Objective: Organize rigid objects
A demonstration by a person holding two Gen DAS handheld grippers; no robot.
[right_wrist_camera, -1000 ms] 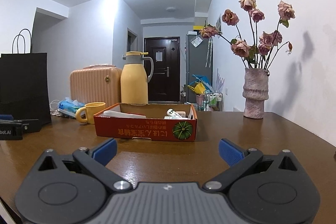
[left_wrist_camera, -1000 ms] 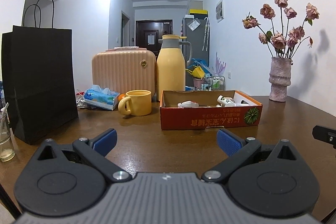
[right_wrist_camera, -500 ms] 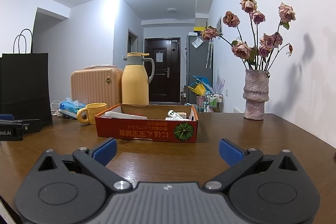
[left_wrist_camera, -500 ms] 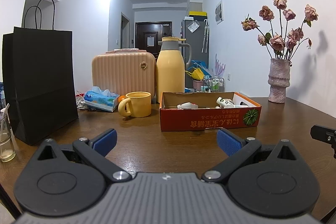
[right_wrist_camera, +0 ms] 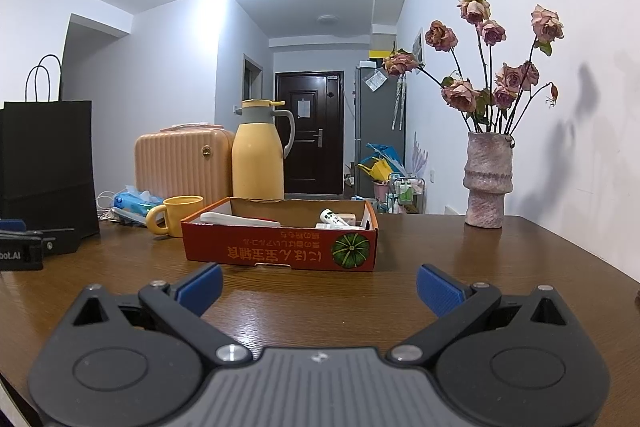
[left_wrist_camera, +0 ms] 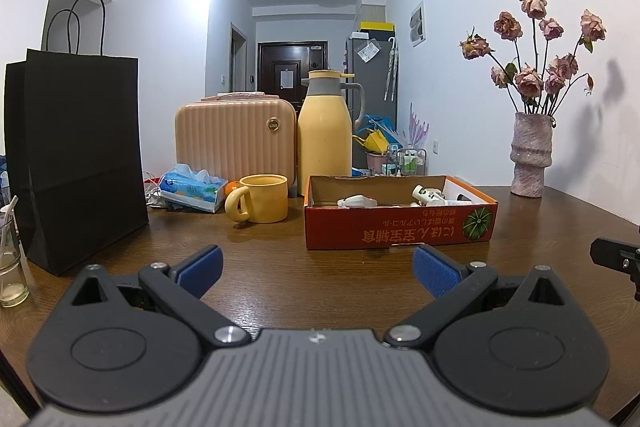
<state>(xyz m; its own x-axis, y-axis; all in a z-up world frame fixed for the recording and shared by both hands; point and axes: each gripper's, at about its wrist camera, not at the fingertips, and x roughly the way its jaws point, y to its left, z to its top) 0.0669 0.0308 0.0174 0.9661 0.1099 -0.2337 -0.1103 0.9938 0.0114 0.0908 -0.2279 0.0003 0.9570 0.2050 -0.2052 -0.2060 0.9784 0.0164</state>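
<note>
A shallow red cardboard box (left_wrist_camera: 400,231) (right_wrist_camera: 280,251) sits mid-table and holds several small white items, among them a white bottle (left_wrist_camera: 428,195) (right_wrist_camera: 334,217). A yellow mug (left_wrist_camera: 262,197) (right_wrist_camera: 176,215) stands left of the box and a yellow thermos jug (left_wrist_camera: 325,133) (right_wrist_camera: 258,155) behind it. My left gripper (left_wrist_camera: 318,269) is open and empty, low over the table in front of the box. My right gripper (right_wrist_camera: 320,285) is open and empty, also short of the box.
A black paper bag (left_wrist_camera: 76,155) stands at the left, a glass (left_wrist_camera: 10,267) beside it. A peach case (left_wrist_camera: 236,139) and a tissue pack (left_wrist_camera: 192,187) are behind the mug. A vase of dried roses (left_wrist_camera: 530,155) (right_wrist_camera: 488,183) stands by the right wall.
Both views have shifted slightly, with the box a little lower in frame. Both grippers stay open and empty.
</note>
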